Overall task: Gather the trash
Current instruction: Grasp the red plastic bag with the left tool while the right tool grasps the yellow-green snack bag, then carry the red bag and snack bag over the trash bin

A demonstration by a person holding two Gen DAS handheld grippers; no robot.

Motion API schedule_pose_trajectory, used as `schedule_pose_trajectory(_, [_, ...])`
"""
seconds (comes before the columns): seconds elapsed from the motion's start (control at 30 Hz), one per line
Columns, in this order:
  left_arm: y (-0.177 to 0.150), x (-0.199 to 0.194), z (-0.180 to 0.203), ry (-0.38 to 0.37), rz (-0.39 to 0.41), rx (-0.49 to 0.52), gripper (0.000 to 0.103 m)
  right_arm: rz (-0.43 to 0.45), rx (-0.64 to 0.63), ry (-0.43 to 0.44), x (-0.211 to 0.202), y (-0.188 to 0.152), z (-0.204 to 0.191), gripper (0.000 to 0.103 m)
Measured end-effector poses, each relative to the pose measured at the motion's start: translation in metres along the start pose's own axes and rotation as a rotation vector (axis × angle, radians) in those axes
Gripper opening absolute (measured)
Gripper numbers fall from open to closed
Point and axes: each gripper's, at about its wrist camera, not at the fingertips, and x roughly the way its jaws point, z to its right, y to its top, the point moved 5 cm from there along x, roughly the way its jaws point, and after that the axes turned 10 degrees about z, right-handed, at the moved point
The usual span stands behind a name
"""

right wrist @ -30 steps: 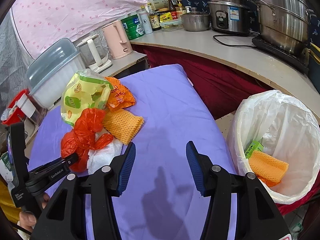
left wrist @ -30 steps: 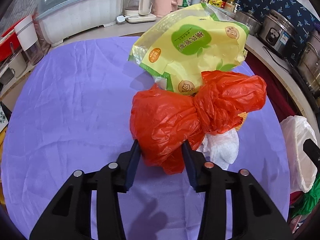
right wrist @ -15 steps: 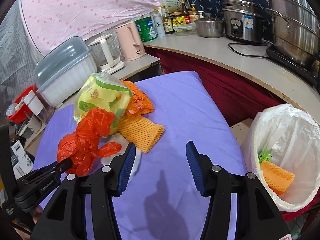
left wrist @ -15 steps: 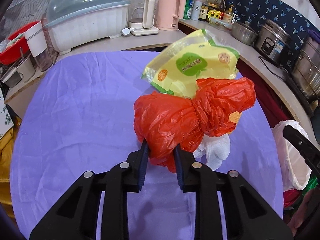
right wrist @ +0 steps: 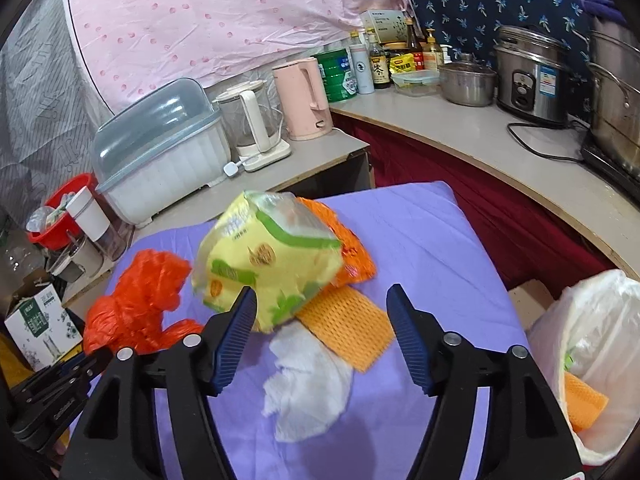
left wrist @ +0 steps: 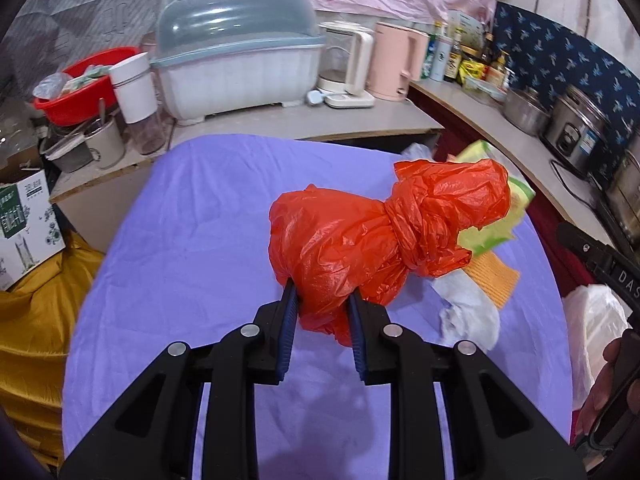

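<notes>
Left wrist view: left gripper (left wrist: 322, 312) pinches the near end of the knotted red plastic bag (left wrist: 384, 240), crinkled film, long axis running away to the right above the purple cloth (left wrist: 192, 248). Right wrist view: right gripper (right wrist: 320, 336) spread, empty; glossy yellow-green snack bag (right wrist: 268, 268), orange foam net (right wrist: 348, 328) and crumpled white tissue (right wrist: 308, 388) lie just ahead, white-lined bin (right wrist: 600, 340) to its right.

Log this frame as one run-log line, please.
left gripper: shut on knotted red plastic bag | right gripper: open, near yellow-green snack bag | white-lined bin: holds orange mesh
</notes>
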Motion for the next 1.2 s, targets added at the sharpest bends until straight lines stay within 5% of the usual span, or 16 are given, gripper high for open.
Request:
schedule_pose_trajectory(0.37, [0.015,0.023,-0.022,0.037,0.006,-0.025,0.023,-0.036,-0.009,0.035,0.058,0.017,-0.021,0.072])
schedule_pose_trajectory(0.43, [0.014,0.027,-0.020,0.030,-0.001,-0.023,0.023,-0.064,-0.029,0.033,0.067,0.008,-0.024,0.057])
schedule_pose_trajectory(0.5, [0.011,0.029,-0.017,0.028,-0.009,-0.017,0.023,-0.098,-0.039,0.040,0.074,-0.002,-0.025,0.028])
schedule_pose_trajectory(0.57, [0.010,0.030,-0.016,0.024,-0.015,-0.015,0.023,-0.111,-0.030,0.048,0.074,-0.009,-0.023,0.023])
schedule_pose_trajectory(0.63, [0.009,0.028,-0.012,0.021,-0.015,-0.008,0.023,-0.107,-0.032,0.052,0.068,-0.012,-0.020,0.012])
schedule_pose_trajectory(0.9, [0.017,0.000,0.011,-0.013,0.020,0.004,0.023,-0.028,0.003,0.034,0.021,0.008,0.004,0.009])
schedule_pose_trajectory(1.2, [0.028,-0.057,0.081,-0.112,0.095,0.073,0.023,0.092,0.065,-0.047,-0.065,0.036,0.072,0.009])
